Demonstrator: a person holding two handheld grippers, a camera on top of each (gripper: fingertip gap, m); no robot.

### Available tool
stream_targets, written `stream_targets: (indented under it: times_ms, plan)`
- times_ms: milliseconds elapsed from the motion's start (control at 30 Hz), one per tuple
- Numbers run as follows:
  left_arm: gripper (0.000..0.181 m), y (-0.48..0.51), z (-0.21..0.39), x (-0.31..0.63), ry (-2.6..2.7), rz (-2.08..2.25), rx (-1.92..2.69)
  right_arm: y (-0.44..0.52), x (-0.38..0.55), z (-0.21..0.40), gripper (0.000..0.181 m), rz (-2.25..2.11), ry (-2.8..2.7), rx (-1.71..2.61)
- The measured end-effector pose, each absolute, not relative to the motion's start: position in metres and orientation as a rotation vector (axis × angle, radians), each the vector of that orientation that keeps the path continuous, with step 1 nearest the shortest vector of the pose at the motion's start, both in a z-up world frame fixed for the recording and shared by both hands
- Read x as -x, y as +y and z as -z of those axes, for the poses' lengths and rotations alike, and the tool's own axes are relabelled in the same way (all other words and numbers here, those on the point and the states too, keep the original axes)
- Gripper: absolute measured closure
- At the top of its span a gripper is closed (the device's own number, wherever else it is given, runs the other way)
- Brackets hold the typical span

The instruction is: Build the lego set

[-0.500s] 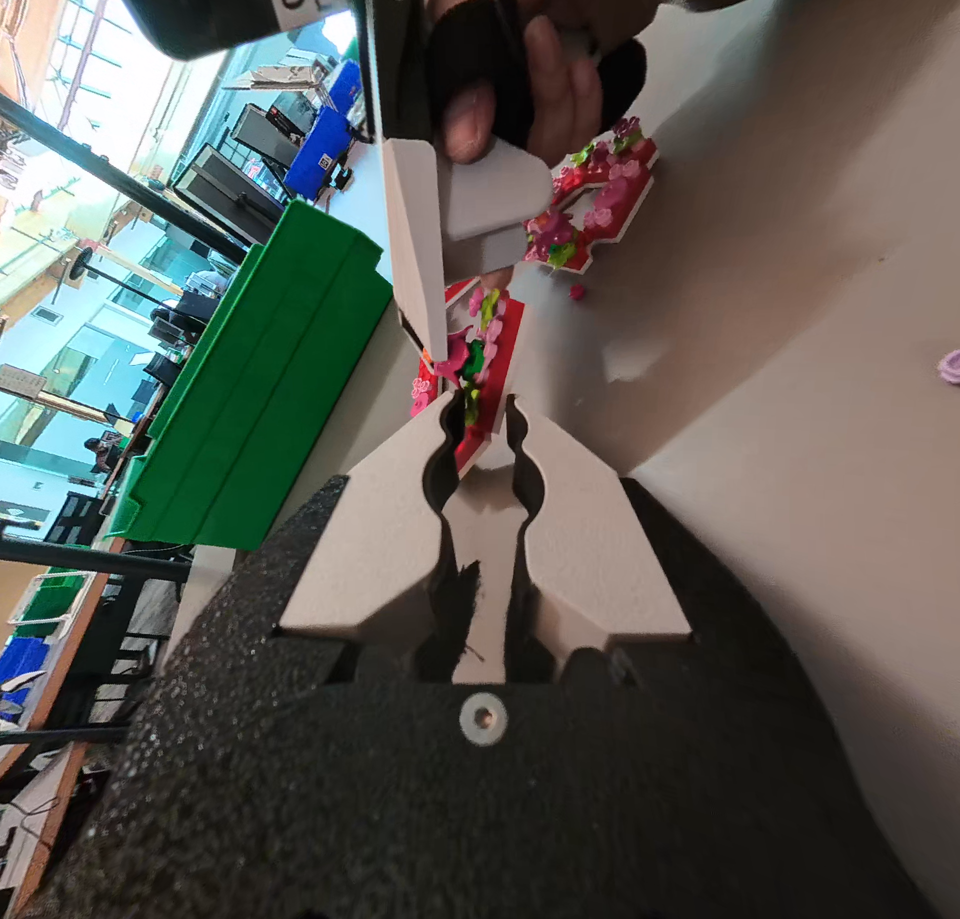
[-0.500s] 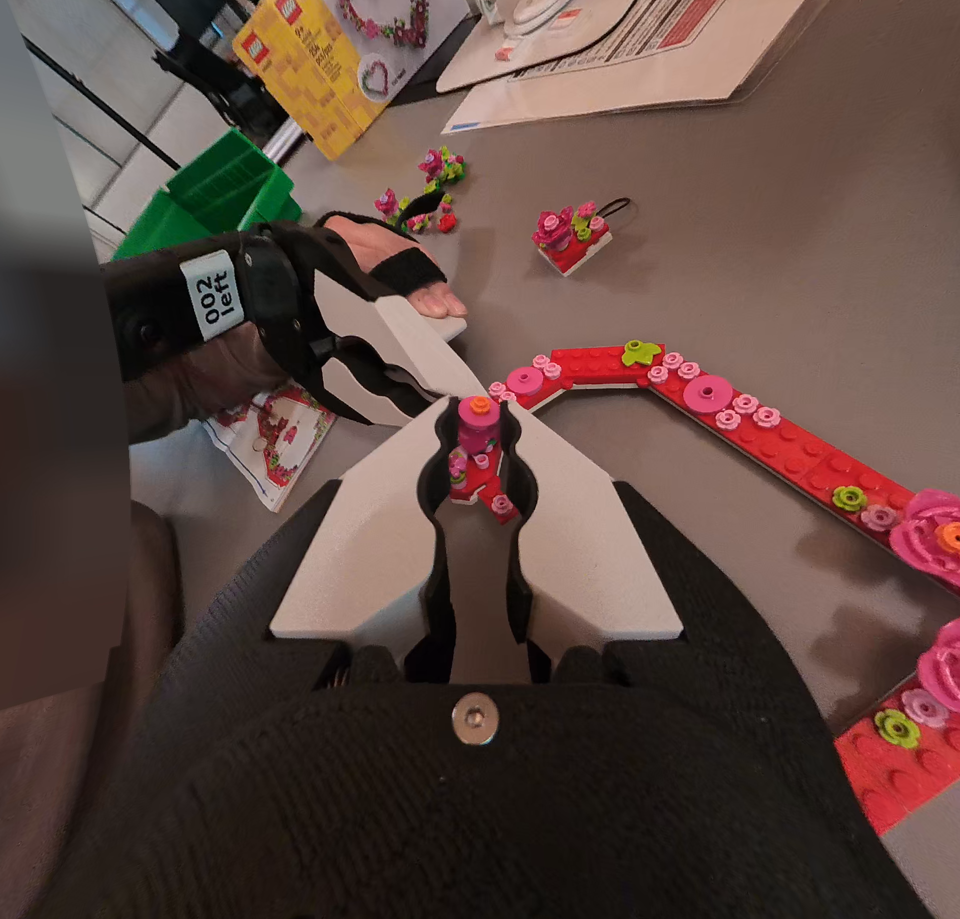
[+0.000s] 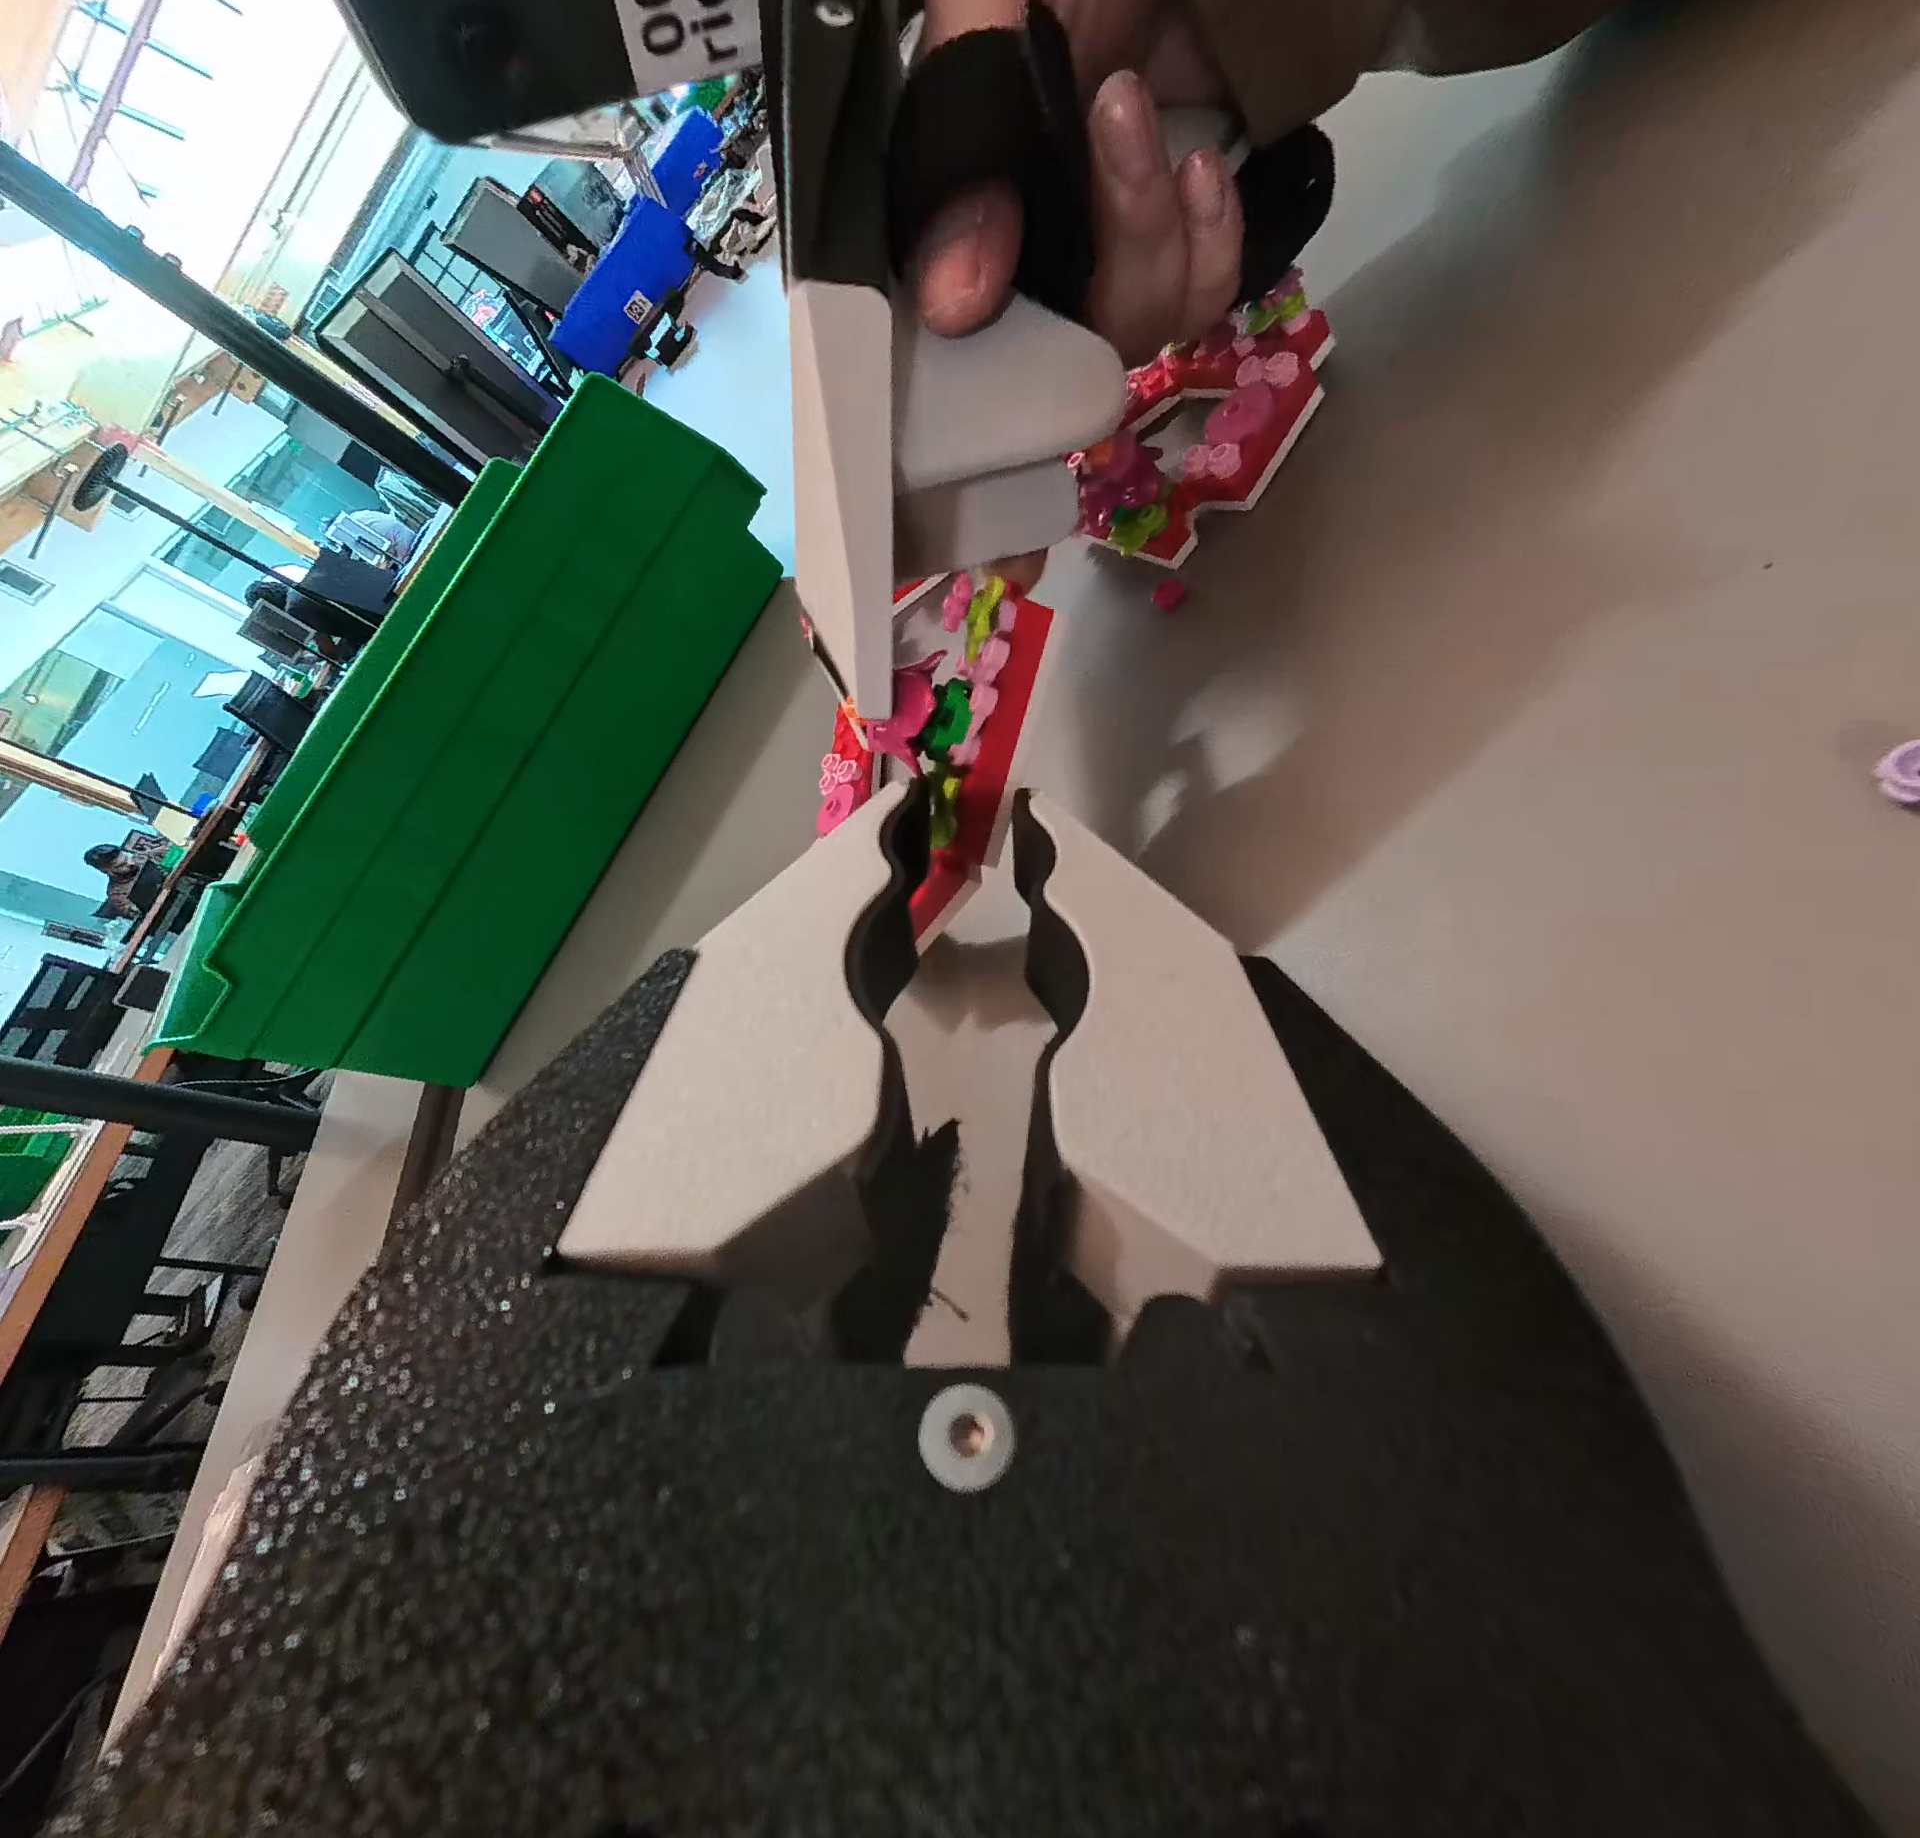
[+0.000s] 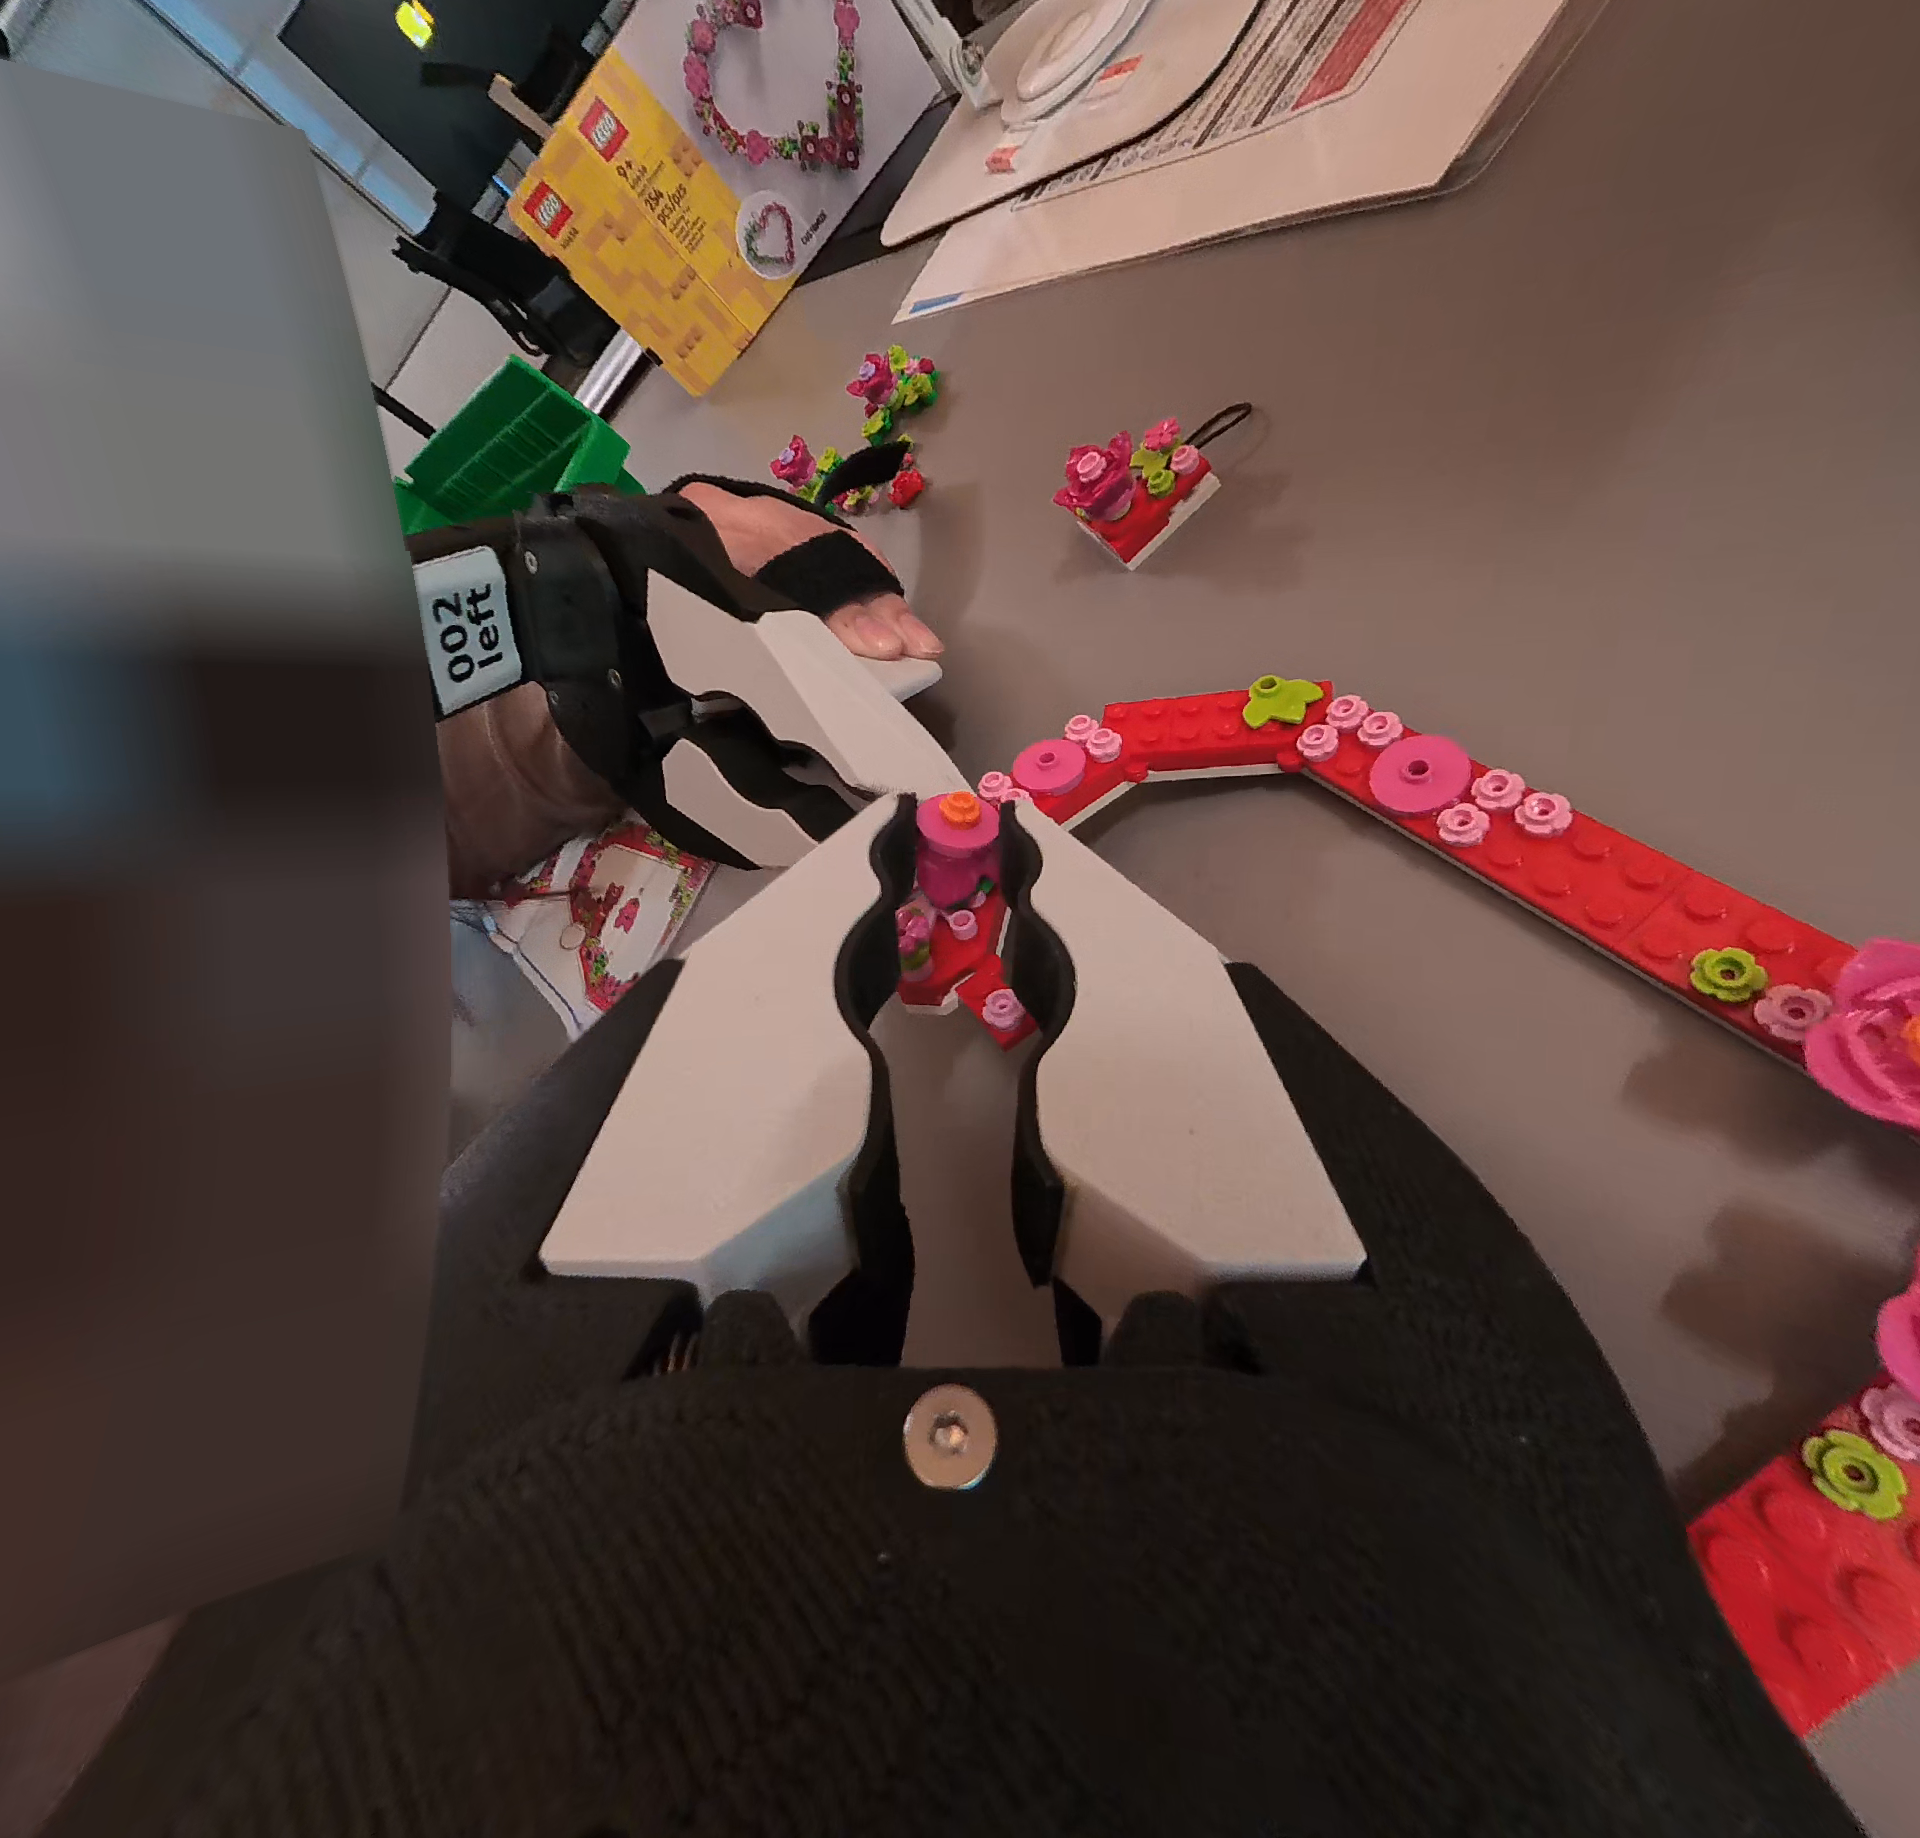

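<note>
Grippers: right (image 4: 956,832) clamped on pink flower stack (image 4: 954,848), left (image 3: 966,832) parted round red strip (image 3: 987,749).

Two grippers are seen: the left gripper (image 4: 935,780) and the right gripper (image 4: 956,832). One long red strip (image 4: 1558,853) of bricks is laid on the table, with a second red piece (image 4: 1829,1601) at the lower right edge. One small red block (image 4: 1138,515) topped with flowers is counted, and two loose flower clusters (image 4: 896,386) (image 4: 805,463). One set box (image 4: 665,219), one green bin (image 4: 509,448) and one booklet (image 4: 613,905) are counted. How many flowers are carried on the strip cannot be told.
</note>
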State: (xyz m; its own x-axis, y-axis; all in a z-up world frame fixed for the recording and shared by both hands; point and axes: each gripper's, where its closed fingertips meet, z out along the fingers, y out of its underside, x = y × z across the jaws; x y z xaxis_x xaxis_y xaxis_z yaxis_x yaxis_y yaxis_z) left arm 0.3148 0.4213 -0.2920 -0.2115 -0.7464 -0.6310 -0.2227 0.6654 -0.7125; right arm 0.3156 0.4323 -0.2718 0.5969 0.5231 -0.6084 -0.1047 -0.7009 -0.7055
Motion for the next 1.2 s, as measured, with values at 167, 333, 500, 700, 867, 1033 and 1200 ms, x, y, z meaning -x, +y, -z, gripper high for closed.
stream_targets:
  times_ms: [167, 333, 500, 700, 867, 1033, 1200]
  plan:
    - [0.168, 0.421, 0.293, -0.315, 1.765, 0.584, 0.781, 0.431, -0.315, 0.272, 0.167, -0.998, -0.42, 2.099]
    - [0.168, 0.421, 0.293, -0.314, 1.769, 0.584, 0.783, 0.43, -0.314, 0.273, 0.167, -0.905, -0.472, 2.105]
    - [0.168, 0.421, 0.293, -0.314, 1.768, 0.591, 0.789, 0.43, -0.313, 0.273, 0.167, -0.766, -0.524, 2.114]
    - [0.168, 0.422, 0.293, -0.313, 1.767, 0.602, 0.805, 0.432, -0.311, 0.273, 0.167, -0.63, -0.55, 2.103]
    - [0.168, 0.422, 0.296, -0.313, 1.783, 0.588, 0.808, 0.431, -0.311, 0.276, 0.167, -0.621, -0.526, 2.091]
    - [0.168, 0.42, 0.304, -0.313, 1.827, 0.531, 0.787, 0.426, -0.313, 0.285, 0.167, -0.666, -0.511, 2.117]
    - [0.168, 0.419, 0.307, -0.313, 1.843, 0.506, 0.769, 0.424, -0.313, 0.289, 0.167, -0.663, -0.515, 2.113]
